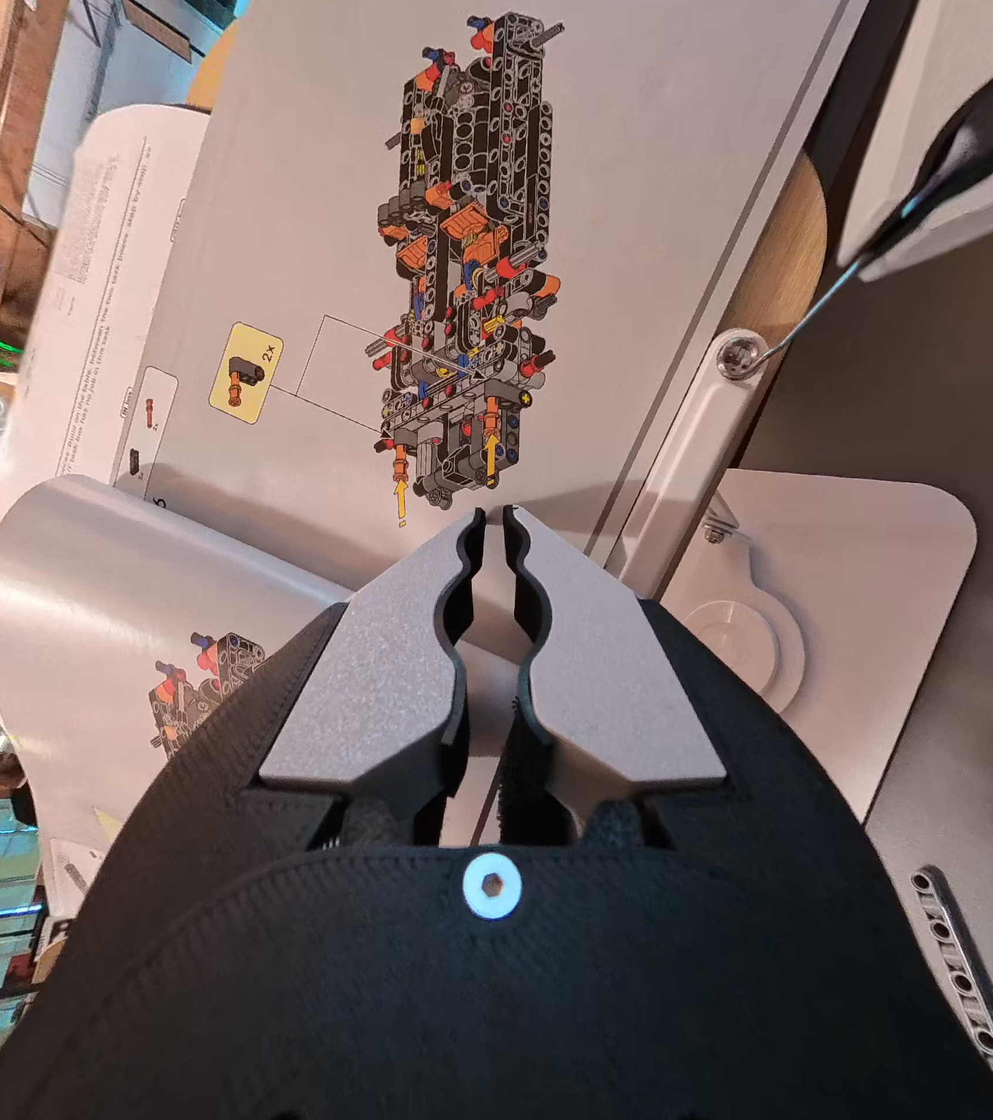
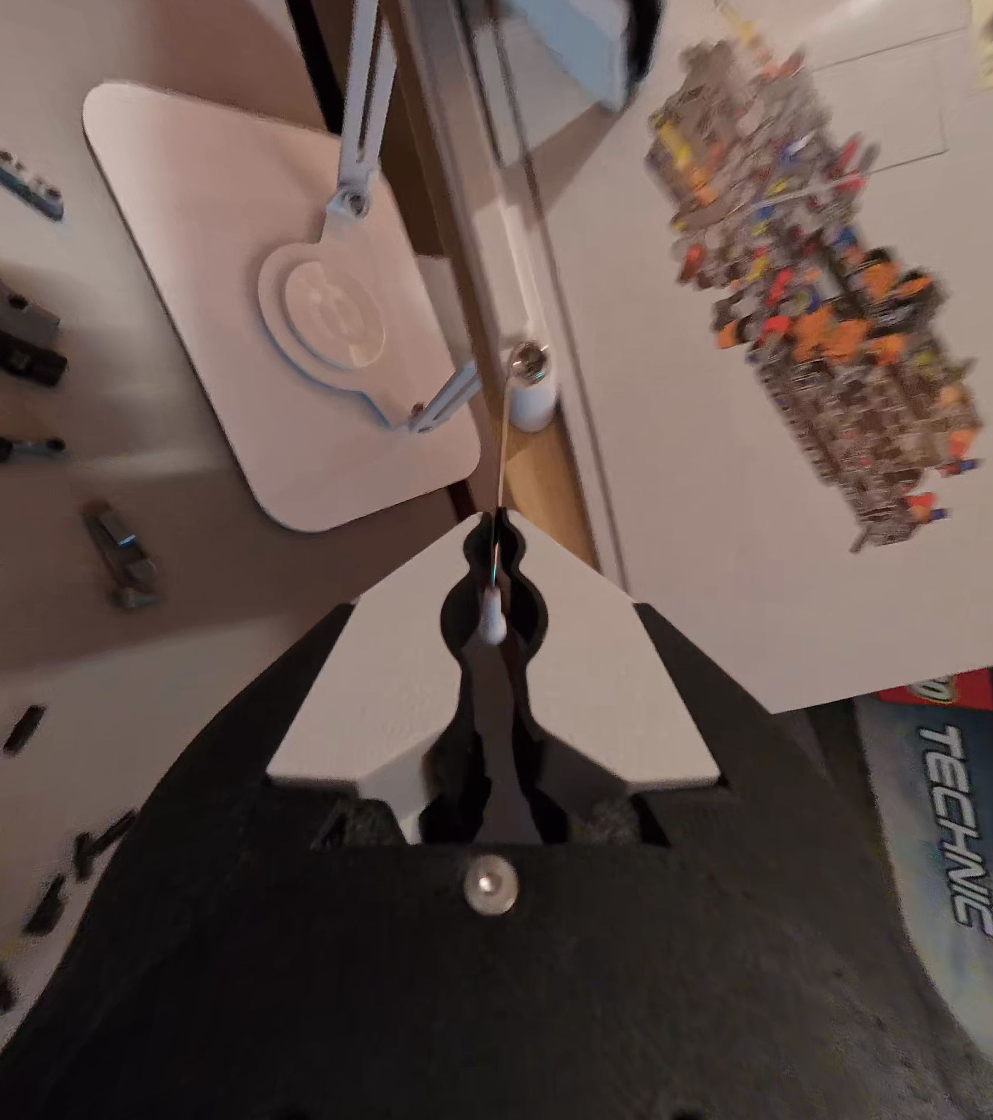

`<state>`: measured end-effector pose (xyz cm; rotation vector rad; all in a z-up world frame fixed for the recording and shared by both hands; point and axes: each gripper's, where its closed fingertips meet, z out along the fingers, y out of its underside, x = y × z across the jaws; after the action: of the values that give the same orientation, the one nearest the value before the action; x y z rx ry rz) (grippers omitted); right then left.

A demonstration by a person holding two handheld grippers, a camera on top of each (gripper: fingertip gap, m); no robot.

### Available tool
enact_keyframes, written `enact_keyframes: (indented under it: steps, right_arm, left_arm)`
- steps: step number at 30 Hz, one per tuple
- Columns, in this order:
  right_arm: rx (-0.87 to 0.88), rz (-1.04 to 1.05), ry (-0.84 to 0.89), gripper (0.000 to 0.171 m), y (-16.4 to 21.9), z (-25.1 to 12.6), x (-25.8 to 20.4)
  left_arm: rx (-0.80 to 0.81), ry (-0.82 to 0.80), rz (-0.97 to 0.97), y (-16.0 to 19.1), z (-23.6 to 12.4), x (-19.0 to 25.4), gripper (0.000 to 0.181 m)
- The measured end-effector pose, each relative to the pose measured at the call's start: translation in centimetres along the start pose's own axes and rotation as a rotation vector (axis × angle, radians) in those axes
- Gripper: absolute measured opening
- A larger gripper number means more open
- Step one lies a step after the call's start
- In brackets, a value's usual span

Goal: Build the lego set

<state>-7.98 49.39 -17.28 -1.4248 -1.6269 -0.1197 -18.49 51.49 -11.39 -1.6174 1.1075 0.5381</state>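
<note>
The open instruction booklet (image 1: 312,242) rests on a white book stand, and one of its pages curls over at the left (image 1: 118,606). My left gripper (image 1: 494,512) is just below the printed model drawing. Its jaws are nearly together, with a thin gap and nothing between the tips. My right gripper (image 2: 492,515) is shut on the stand's thin wire page holder (image 2: 506,436), whose white end cap (image 2: 492,618) lies between the fingers. The wire runs to a screw (image 2: 527,357). The left wrist view also shows the right gripper (image 1: 863,257) pinching the wire (image 1: 809,315). The booklet also shows in the right wrist view (image 2: 784,545).
The stand's white base plate (image 1: 875,606) (image 2: 209,242) lies on the table. A grey holed beam (image 1: 960,982) lies at the lower right. Several small dark pieces (image 2: 15,339) are scattered to the left. The set's box (image 2: 954,818) lies under the booklet's corner. The gap from one gripper's tips to the other's is roughly 12 cm. It is some 5 cm from my right tips to the screw (image 2: 527,357). My left wrist view (image 1: 752,354) looks at it from another angle.
</note>
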Motion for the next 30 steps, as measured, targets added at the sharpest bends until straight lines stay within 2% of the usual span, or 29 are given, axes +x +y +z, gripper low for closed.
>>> enact_keyframes:
  steps: [2,3,6,11,13,15,19,21,26,30]
  right_arm:
    - [-0.086,-0.036,-0.013,0.037,0.8,-0.3,-0.6]
    - [-0.075,-0.039,-0.009,0.045,0.5,-1.0,-0.5]
    - [-0.043,0.001,-0.003,0.044,-0.1,-3.3,1.0]
    - [0.106,0.171,0.069,0.049,-1.7,-5.5,7.5]
    - [0.147,0.231,0.092,0.061,-2.3,-5.3,10.1]
    - [0.175,0.26,0.128,0.065,-2.7,-4.7,12.6]
    - [0.122,0.238,0.216,0.074,-2.3,-2.7,16.4]
    - [0.108,0.256,0.196,0.076,-2.1,-1.7,17.2]
    - [0.084,0.281,0.109,0.065,-1.5,0.2,16.7]
    - [0.104,0.289,0.08,0.063,-1.7,0.4,16.6]
  left_arm:
    - [0.006,-0.02,0.0,0.0,-0.3,-0.3,0.007]
    - [0.021,-0.033,-0.005,-0.1,-0.5,-0.5,0.009]
    - [0.046,-0.046,-0.033,-0.1,-1.4,-1.2,0.012]
    - [0.043,-0.051,-0.06,0.1,-1.3,-2.3,0.014]
    - [0.034,-0.051,-0.043,0.1,-1.2,-1.9,0.014]
    - [0.016,-0.059,0.0,0.2,-1.0,-1.1,0.015]
    - [0.016,-0.058,-0.045,0.7,-0.4,-0.3,0.013]
    - [0.012,-0.062,-0.04,0.7,-0.5,-0.2,0.011]
    - [0.024,-0.062,-0.036,0.7,-0.3,0.2,0.004]
    - [0.031,-0.066,-0.035,0.8,-0.2,0.3,0.0]
